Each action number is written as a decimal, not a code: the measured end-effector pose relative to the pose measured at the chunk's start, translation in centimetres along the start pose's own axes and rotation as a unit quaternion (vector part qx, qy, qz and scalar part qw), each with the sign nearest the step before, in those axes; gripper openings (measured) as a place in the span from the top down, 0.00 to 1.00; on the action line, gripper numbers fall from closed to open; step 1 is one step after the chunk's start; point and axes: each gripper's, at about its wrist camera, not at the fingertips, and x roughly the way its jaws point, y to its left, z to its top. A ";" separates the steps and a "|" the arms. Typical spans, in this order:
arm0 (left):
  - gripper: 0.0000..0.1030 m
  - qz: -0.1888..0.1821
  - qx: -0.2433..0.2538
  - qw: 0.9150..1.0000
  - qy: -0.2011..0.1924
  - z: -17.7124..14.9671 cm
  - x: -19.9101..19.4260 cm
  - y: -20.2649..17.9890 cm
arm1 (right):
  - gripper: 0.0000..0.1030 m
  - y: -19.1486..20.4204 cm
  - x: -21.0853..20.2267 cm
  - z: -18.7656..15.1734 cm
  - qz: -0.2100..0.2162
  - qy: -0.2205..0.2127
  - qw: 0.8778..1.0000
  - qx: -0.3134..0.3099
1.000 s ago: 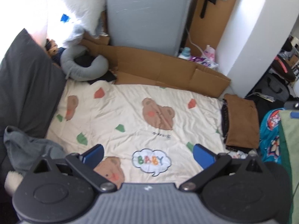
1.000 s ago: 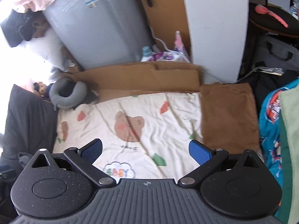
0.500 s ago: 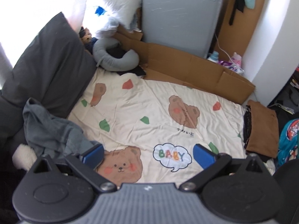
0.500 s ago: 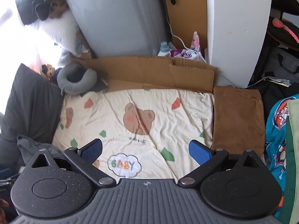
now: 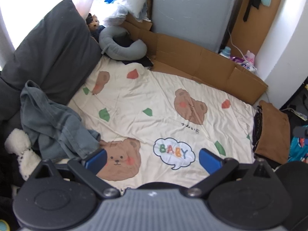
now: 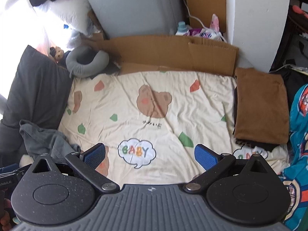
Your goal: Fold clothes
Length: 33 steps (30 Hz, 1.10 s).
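A crumpled grey-blue garment [image 5: 55,127] lies at the left edge of the cream bear-print bedsheet [image 5: 154,100], against a dark pillow. My left gripper [image 5: 153,159] hangs open above the sheet, its left pad close beside the garment's lower end, nothing between the pads. In the right wrist view the same garment [image 6: 44,138] sits at the lower left. My right gripper [image 6: 150,155] is open over the sheet [image 6: 173,115] near the "BABY" print, holding nothing. A folded brown garment [image 6: 259,105] rests on a dark one at the bed's right edge, also seen as the brown garment [image 5: 273,130].
A dark grey pillow [image 5: 50,57] leans at the left. A grey neck pillow [image 5: 119,46] and flattened cardboard [image 5: 202,65] line the far side before a grey panel. Teal patterned fabric [image 6: 298,134] lies at the right. A white fluffy item [image 5: 21,150] sits lower left.
Both views have swung left and drawn back. The grey-blue garment has come into fuller view beside my left gripper. Both grippers have stayed open.
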 end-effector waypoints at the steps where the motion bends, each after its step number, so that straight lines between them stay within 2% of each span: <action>1: 0.00 0.001 -0.002 1.000 -0.001 -0.2 0.1 -0.2 | 0.01 0.1 0.4 -0.4 0.000 0.003 1.000 -0.001; 6: 0.00 0.002 -0.020 1.000 -0.002 -0.6 0.5 -0.6 | 0.01 0.7 1.3 -1.4 -0.010 0.007 1.000 -0.017; 19: 0.01 0.000 0.001 1.000 -0.001 -1.7 1.7 -3.6 | 0.01 3.3 2.6 -3.3 -0.029 0.009 0.998 -0.057; 23: 0.01 0.006 0.008 1.000 0.002 -1.8 2.2 -4.2 | 0.01 3.7 3.4 -3.6 -0.027 0.024 0.997 -0.062; 28: 0.01 0.001 -0.011 1.000 0.004 -1.7 2.4 -3.6 | 0.01 4.4 4.0 -3.6 -0.027 0.033 0.996 -0.079; 33: 0.03 0.022 -0.003 1.000 0.005 -1.6 2.5 -3.7 | 0.01 4.6 4.0 -3.6 -0.030 0.028 0.995 -0.087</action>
